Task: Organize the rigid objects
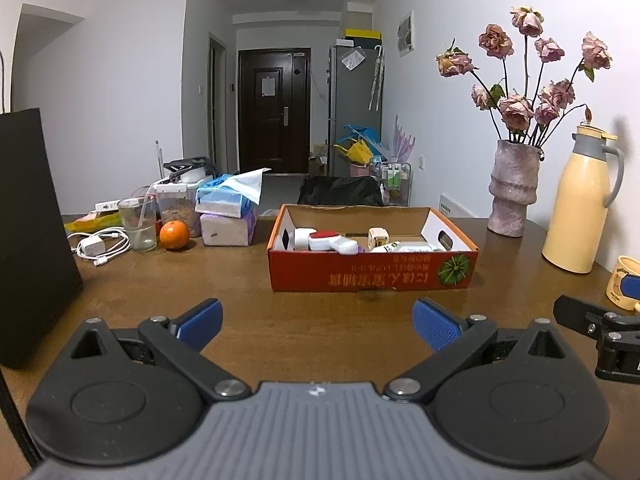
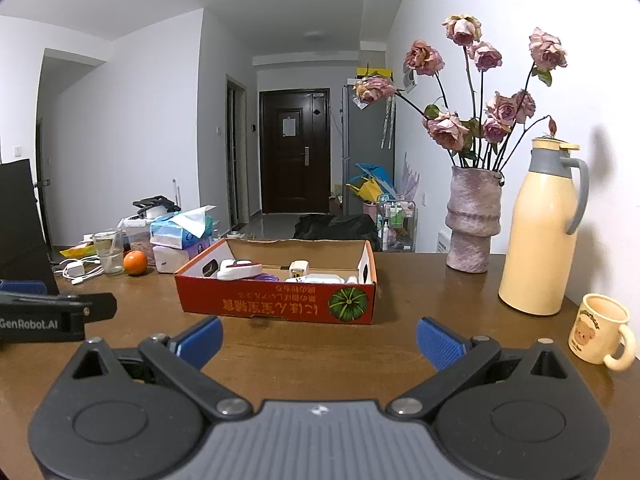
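Observation:
An orange cardboard box (image 1: 372, 276) (image 2: 276, 304) sits on the brown table (image 1: 320, 340), holding several small rigid items, among them a white and red device (image 1: 326, 240) (image 2: 240, 270) and a small cube (image 1: 378, 237) (image 2: 298, 268). My left gripper (image 1: 318, 322) is open and empty, just in front of the box. My right gripper (image 2: 320, 340) is open and empty, also in front of the box. Each gripper shows at the edge of the other's view.
An orange (image 1: 174, 235), a glass (image 1: 138, 224), a white charger with cable (image 1: 98, 246) and tissue packs (image 1: 228, 212) stand at the left. A vase of dried roses (image 2: 472, 224), a cream thermos (image 2: 542, 232) and a mug (image 2: 600, 332) stand at the right. A black block (image 1: 28, 240) is at far left.

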`<state>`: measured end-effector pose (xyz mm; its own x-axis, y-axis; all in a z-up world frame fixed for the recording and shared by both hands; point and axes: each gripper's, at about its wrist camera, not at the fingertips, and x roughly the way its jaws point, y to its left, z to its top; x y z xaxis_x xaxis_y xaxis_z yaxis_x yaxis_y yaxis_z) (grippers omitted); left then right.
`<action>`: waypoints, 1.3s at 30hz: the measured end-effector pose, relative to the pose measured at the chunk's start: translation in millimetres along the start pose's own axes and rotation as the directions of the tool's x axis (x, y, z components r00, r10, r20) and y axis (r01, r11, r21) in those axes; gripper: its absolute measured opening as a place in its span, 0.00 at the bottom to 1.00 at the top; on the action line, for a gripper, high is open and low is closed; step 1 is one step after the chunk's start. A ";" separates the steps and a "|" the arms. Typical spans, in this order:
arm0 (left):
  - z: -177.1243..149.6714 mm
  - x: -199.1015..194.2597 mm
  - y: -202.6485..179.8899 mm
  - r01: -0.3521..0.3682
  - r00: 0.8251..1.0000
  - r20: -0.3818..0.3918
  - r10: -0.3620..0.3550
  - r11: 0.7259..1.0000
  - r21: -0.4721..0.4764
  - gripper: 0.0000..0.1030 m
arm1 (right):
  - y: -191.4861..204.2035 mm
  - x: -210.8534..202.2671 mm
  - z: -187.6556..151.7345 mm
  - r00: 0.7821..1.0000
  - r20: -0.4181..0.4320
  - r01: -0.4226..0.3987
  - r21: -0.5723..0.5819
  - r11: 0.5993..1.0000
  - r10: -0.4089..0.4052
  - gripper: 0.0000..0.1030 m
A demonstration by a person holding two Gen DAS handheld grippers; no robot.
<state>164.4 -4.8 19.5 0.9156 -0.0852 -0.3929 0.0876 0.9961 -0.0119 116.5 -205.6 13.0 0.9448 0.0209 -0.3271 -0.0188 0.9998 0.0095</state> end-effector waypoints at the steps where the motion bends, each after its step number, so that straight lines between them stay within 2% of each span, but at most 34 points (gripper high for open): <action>1: -1.6 -2.7 1.0 0.001 1.000 0.000 -0.001 1.000 0.000 1.00 | 1.0 -3.2 -1.9 1.000 -0.001 -0.001 -0.001 1.000 0.001 1.00; 11: -7.8 -19.9 3.9 0.007 1.000 0.014 -0.007 1.000 -0.006 1.00 | 11.0 -21.1 -5.9 1.000 0.011 -0.001 -0.027 1.000 0.001 1.00; 39: -8.5 -26.6 7.0 0.013 1.000 0.024 -0.013 1.000 -0.008 1.00 | 16.5 -31.0 -4.3 1.000 0.029 0.001 -0.036 0.999 0.000 1.00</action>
<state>137.3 4.7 22.0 0.9235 -0.0982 -0.3709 0.0962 0.9951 -0.0239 85.6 -189.8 19.3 0.9538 0.0204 -0.2998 -0.0293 0.9992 -0.0254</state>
